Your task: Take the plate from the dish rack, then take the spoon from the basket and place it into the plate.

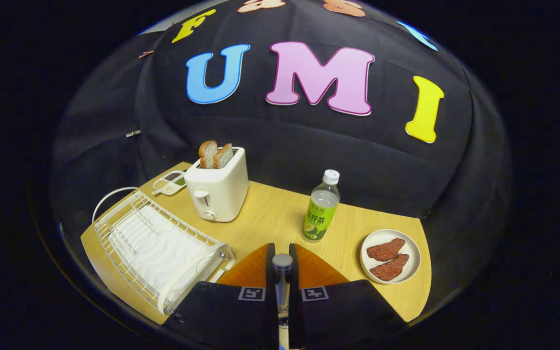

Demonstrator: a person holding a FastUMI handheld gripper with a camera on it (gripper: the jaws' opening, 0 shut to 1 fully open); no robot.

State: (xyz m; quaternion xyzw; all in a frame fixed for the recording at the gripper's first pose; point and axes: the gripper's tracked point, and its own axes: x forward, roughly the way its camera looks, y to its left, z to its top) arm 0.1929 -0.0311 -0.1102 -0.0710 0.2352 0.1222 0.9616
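Note:
My gripper point(282, 249) hangs over the front of the wooden table, its fingers shut on a metal spoon point(282, 274). The spoon's rounded end pokes up between the fingertips, and the rest of it is hidden by the fingers. Directly under and just ahead of the fingers lies an orange plate point(316, 270), its rim showing on both sides of them. To the left of the fingers stands the white wire dish rack point(156, 245) with nothing in its slots.
Beyond the rack stands a white toaster point(218, 192) with two bread slices, and behind it a small seasoning dish point(169, 183). A green-labelled bottle point(321, 209) stands just ahead to the right. A white plate point(413, 250) with two meat pieces lies near the table's right edge.

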